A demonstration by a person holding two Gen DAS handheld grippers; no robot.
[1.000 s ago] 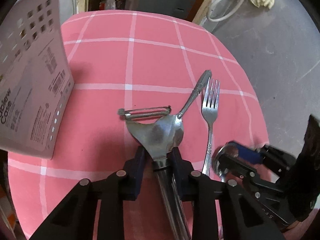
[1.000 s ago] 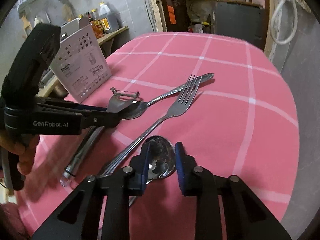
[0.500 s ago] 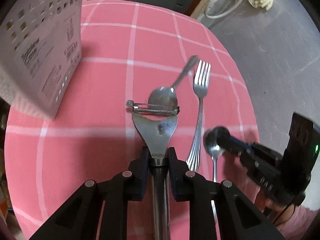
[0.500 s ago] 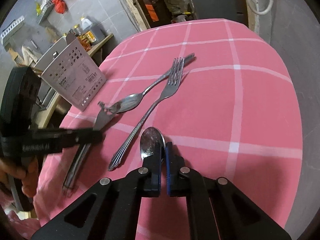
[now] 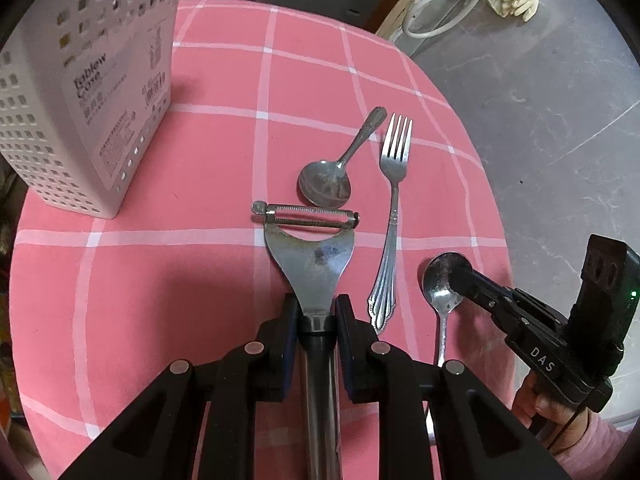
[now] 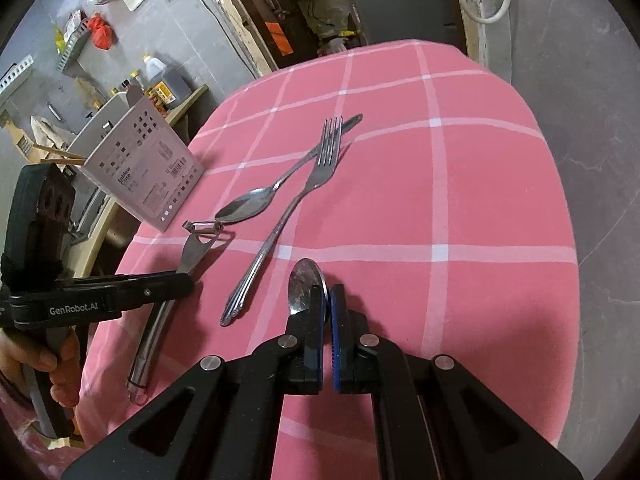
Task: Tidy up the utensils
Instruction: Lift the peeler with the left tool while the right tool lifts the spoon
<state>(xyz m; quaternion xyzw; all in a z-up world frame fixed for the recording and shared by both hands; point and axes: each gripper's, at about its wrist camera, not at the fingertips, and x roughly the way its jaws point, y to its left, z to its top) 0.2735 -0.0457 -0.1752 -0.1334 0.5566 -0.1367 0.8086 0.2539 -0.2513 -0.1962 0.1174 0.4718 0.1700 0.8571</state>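
Where the white perforated holder (image 5: 86, 92) stands upright near the left edge of the pink checked table (image 5: 200, 280), we cannot see into it from the left wrist view; in the right wrist view, brown sticks, seemingly chopsticks (image 6: 56, 155), jut from its top. We find the left gripper (image 5: 316, 320) closed on the peeler (image 5: 310, 248), fingers clamped at the neck where the steel head meets the handle, the blade end pointing toward the far edge. We find the right gripper (image 6: 326, 308) closed to a narrow gap on the bowl of a spoon (image 6: 304, 284) near the right edge, its handle running back beneath the gripper. Between the two held pieces a fork (image 5: 394, 216) lies flat, tines toward the far edge. A second spoon (image 5: 332, 180) lies just beyond the peeler blade, handle slanting toward the fork tines.
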